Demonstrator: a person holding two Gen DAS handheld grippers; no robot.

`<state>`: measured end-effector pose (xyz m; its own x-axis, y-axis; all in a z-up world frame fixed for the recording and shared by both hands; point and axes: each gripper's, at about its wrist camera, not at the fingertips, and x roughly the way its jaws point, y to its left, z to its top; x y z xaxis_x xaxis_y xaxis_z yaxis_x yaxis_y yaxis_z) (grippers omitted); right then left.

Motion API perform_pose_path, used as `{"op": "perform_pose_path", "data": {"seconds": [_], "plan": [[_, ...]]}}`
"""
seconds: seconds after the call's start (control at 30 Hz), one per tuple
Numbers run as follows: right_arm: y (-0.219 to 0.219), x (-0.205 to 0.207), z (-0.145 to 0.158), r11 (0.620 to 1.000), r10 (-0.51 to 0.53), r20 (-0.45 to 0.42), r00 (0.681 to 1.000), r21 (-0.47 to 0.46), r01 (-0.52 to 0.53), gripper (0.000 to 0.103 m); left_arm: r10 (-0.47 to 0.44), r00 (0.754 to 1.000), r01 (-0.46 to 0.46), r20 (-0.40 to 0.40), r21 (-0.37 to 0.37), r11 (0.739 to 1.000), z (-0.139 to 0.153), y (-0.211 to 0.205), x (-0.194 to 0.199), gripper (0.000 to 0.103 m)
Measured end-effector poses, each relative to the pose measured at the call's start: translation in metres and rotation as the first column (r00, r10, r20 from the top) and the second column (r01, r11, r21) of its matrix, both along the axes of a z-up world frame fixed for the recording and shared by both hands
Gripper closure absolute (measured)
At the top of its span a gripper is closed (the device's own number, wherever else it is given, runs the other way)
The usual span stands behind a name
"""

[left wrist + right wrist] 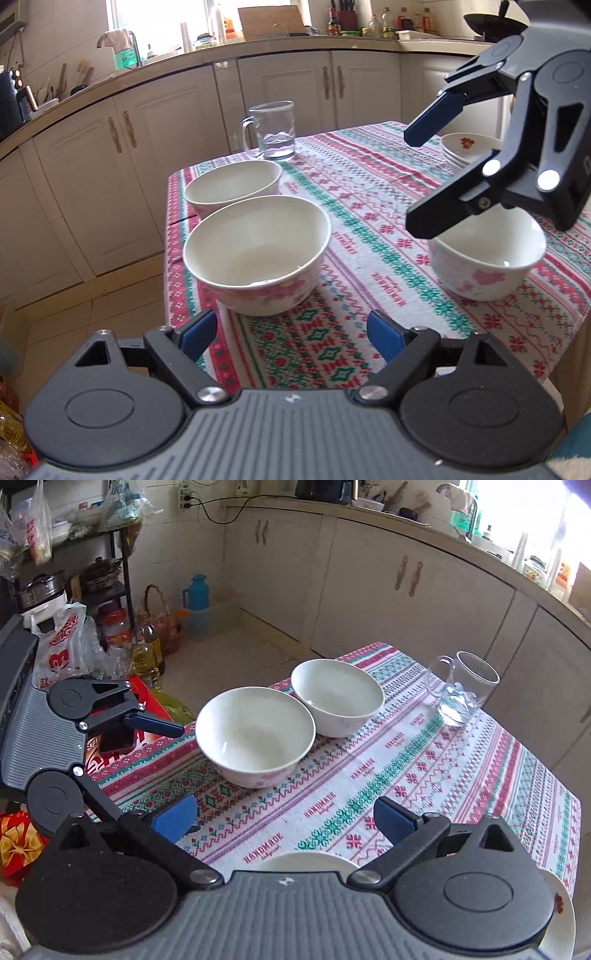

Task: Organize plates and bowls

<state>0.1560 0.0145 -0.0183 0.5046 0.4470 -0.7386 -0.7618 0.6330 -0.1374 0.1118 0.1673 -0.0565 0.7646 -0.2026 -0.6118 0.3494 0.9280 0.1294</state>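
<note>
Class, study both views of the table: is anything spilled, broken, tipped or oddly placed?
Nothing stands out. The three bowls sit upright and unbroken, the glass mug stands upright with no spill around it, and the stacked plates look tidy.

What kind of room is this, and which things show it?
Most likely a home kitchen: cream cabinets under a long counter, a sink tap by the window, and a table with a patterned cloth carrying bowls.

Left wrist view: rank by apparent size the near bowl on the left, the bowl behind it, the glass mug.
1. Near white floral bowl, though it sits closest to the camera.
2. White bowl behind it; possibly the same size in reality.
3. Clear glass handled mug, farthest away.
</note>
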Motion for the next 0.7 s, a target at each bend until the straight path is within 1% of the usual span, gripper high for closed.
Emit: {"op": "perform_pose_path", "data": {"seconds": [0.2, 0.4, 0.7], "plan": [[0.016, 0.013, -0.004, 0.999, 0.042, -0.015, 0.999, 0.001, -0.041, 0.0, 0.027, 1.0, -0.027, -0.001, -0.002, 1.0, -0.002, 0.008, 0.012, 0.015], [0.03, 0.024, -0.007, 0.997, 0.07, -0.033, 0.997, 0.016, -0.07, 0.0, 0.029, 1.0, -0.029, 0.004, -0.004, 1.0, -0.005, 0.013, 0.019, 0.015], [0.042, 0.048, -0.014, 0.997, 0.067, -0.095, 0.993, 0.038, -0.063, 0.0, 0.016, 1.0, -0.016, 0.016, -0.002, 1.0, -0.01, 0.013, 0.031, 0.015]]}}
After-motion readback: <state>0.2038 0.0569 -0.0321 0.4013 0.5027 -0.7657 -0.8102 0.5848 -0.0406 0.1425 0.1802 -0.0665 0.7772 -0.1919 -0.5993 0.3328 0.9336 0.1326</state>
